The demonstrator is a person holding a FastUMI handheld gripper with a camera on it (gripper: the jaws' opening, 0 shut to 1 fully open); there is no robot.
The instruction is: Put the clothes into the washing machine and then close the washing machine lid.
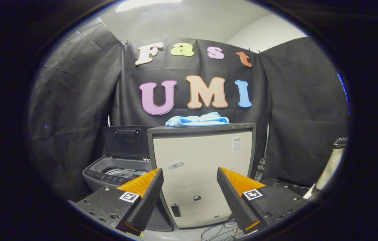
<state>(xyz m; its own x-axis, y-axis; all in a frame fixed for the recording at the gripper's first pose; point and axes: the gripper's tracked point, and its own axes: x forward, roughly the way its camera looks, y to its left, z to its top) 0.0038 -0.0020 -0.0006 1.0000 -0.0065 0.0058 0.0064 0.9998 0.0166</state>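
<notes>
Gripper fingers spread, empty, blue clothes atop cabinet beyond them, open-lidded washing machine left of cabinet

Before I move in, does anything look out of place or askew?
Nothing looks damaged or spilled. The blue clothes lie bunched on top of the cabinet, and the washing machine beside it has its lid raised. The gripper is open and holds nothing.
</notes>
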